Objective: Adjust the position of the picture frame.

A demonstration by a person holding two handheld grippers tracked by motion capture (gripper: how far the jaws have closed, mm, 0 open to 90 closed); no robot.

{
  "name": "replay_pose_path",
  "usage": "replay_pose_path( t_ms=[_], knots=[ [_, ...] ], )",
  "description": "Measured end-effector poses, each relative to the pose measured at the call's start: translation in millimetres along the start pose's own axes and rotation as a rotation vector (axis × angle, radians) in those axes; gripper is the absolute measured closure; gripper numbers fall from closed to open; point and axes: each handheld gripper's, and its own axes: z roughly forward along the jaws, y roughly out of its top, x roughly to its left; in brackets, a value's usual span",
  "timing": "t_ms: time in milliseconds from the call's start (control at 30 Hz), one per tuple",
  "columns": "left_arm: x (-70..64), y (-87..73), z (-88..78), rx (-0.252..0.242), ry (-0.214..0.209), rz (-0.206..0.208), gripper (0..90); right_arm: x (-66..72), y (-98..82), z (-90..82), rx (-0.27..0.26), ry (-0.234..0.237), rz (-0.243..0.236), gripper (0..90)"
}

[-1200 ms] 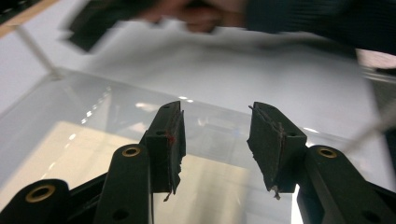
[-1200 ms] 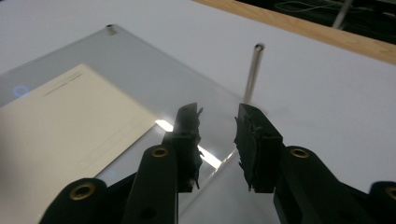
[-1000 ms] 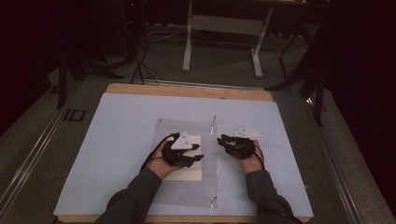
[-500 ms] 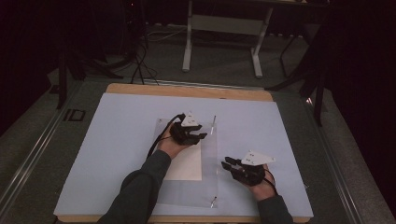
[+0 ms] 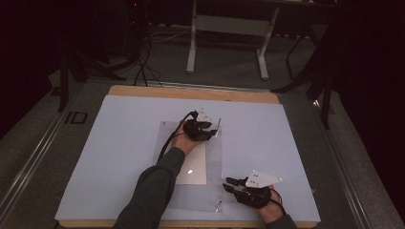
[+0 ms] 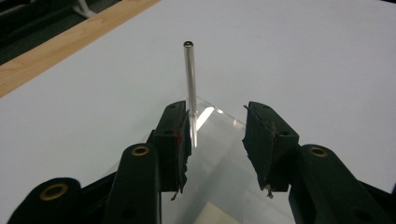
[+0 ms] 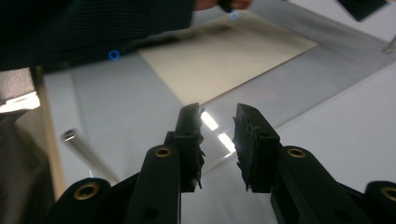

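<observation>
High view: clear plastic sheet [image 5: 191, 162] lies flat on the white-covered table [image 5: 119, 143], w/ a beige paper sheet [image 5: 193, 167] under or inside it, can't tell which. 2 thin metal pins stand at the sheet's right-side corners: far pin [image 5: 218, 125] and near pin [image 5: 218, 206]. Left hand-held gripper [image 5: 210, 133] is up at the far right corner of the sheet, tips right by the far pin. Right hand-held gripper [image 5: 230, 185] sits low at the near right, just beside the sheet's right edge and close to the near pin. The 2 are well apart from each other. Dark sleeve [image 5: 153, 191] runs diagonally across the sheet.

Left gripper view: jaws are apart and have just been closing a bit. The far pin [image 6: 189, 88] stands upright right against the inner face of the left-side jaw; can't tell if it's actually touching. The clear corner [image 6: 212, 114] of the sheet sits between the jaws, nothing clamped. Wood table edge [image 6: 56, 46] shows at upper left.

Right gripper view: jaws have a modest gap, not pressing on anything, hovering over the sheet's edge [image 7: 261, 121]. Beige paper [image 7: 224, 60] lies beyond. Near pin [image 7: 86, 149] is blurry, off to the left of the jaws, outside them. Sleeve [image 7: 93, 28] fills the top left.
</observation>
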Motion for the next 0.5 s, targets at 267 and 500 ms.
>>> replay_pose_path(
  t_ms=[267,500],
  knots=[
    [5.7,12.4,17.4,0.003,0.020,-0.027,59.9,11.1,-6.6,-11.4,-0.001,0.049,-0.025,70.9],
    [8.0,19.6,33.6,0.027,0.021,-0.041,66.7,15.1,-13.8,-17.8,0.006,0.101,-0.041,70.6]
  ],
)
